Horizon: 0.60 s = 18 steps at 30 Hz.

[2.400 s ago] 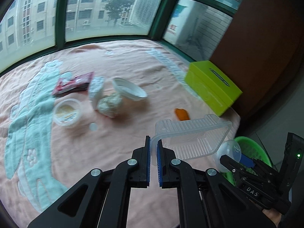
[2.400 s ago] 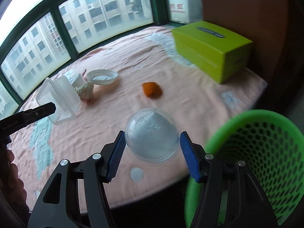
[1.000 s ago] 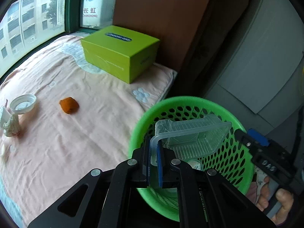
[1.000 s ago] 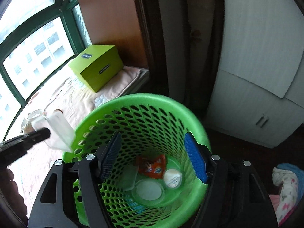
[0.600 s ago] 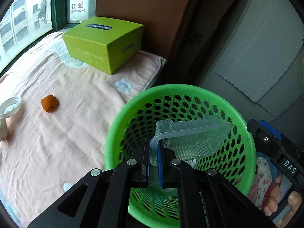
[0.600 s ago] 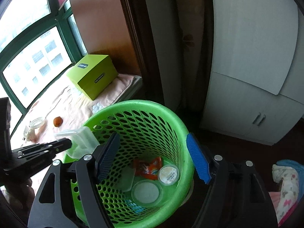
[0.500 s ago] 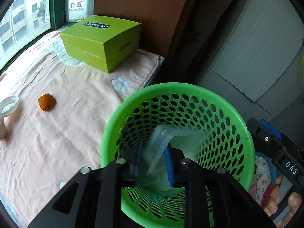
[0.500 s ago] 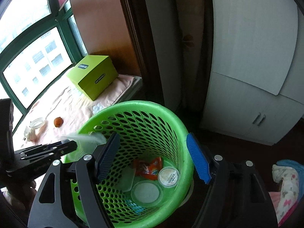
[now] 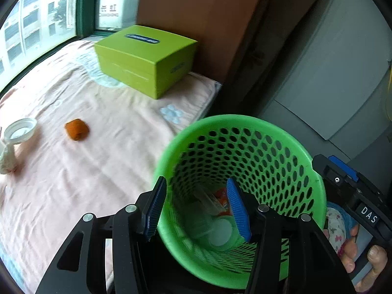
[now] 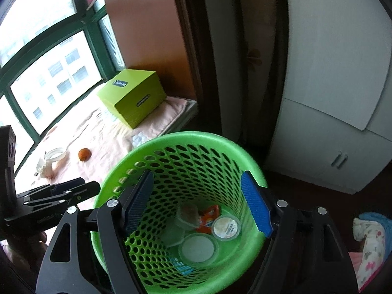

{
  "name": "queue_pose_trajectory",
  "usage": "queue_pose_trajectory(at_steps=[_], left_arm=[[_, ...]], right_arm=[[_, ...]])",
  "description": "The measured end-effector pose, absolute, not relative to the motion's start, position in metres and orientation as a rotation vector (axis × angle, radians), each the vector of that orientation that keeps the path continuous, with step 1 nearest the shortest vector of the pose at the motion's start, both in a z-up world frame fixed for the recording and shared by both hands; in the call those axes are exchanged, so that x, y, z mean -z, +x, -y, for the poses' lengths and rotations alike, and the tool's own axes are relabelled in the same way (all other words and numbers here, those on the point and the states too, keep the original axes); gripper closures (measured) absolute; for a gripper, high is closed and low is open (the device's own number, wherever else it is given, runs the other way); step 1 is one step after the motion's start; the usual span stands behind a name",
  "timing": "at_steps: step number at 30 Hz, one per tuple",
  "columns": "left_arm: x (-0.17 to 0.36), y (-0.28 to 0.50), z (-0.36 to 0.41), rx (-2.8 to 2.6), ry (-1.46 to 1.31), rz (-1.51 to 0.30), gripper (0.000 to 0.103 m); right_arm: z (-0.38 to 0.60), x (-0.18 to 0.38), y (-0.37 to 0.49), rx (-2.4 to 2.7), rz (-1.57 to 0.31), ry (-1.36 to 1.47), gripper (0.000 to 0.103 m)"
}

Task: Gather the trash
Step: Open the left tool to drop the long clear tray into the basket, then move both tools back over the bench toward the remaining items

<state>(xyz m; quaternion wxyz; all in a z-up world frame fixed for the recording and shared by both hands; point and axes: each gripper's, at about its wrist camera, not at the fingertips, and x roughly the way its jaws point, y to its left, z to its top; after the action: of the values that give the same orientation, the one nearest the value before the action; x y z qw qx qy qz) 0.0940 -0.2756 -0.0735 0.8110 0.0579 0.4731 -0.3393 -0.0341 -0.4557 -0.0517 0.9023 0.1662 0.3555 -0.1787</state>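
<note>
Both grippers are held over the green perforated basket (image 10: 186,144), which stands on the floor beside the edge of the pink blanket (image 9: 103,152). The left gripper (image 9: 197,207) points down into the basket mouth; its jaws are opening and nothing sits between the blue pads (image 9: 236,208). The right gripper (image 10: 196,201) likewise hangs above the basket with its jaws well apart and nothing between them. In the right wrist view the left gripper appears at the left edge, just outside the basket rim. At the bottom of the basket lie the collected items: a clear plastic container (image 10: 187,216), tilted and blurred, an orange wrapper (image 10: 208,216), a round foil-lidded cup (image 10: 226,227) and a clear round lid (image 10: 198,247). On the blanket, well apart from the basket, remain an orange lump (image 9: 76,129), a shallow clear cup (image 9: 19,131) and a crumpled whitish piece (image 9: 6,156) at the left edge. A lime-green box (image 9: 144,58) stands on the far end of the blanket against a brown panel. A hand (image 9: 362,264) holding the right gripper's handle shows at the lower right of the left wrist view.
</note>
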Motion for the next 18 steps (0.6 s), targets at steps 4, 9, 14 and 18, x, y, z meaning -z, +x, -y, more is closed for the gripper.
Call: queue_pose_trajectory(at_steps=[4,9,14,18], left_arm=[[0.068,0.099,0.253,0.689,0.087,-1.003,0.052],[0.064,0.107,0.221,0.628,0.047,-0.987,0.052],[0.062,0.12,0.174,0.524,0.001,-0.978,0.048],[0.061,0.132,0.135,0.444,-0.042,-0.971,0.048]], right_arm=[[0.442,0.051,-0.023,0.33,-0.743,0.329,0.029],[0.418,0.049,-0.004,0.268,-0.753,0.303,0.029],[0.387,0.049,0.025,0.184,-0.765,0.278,0.029],[0.36,0.052,0.052,0.113,-0.781,0.261,0.029]])
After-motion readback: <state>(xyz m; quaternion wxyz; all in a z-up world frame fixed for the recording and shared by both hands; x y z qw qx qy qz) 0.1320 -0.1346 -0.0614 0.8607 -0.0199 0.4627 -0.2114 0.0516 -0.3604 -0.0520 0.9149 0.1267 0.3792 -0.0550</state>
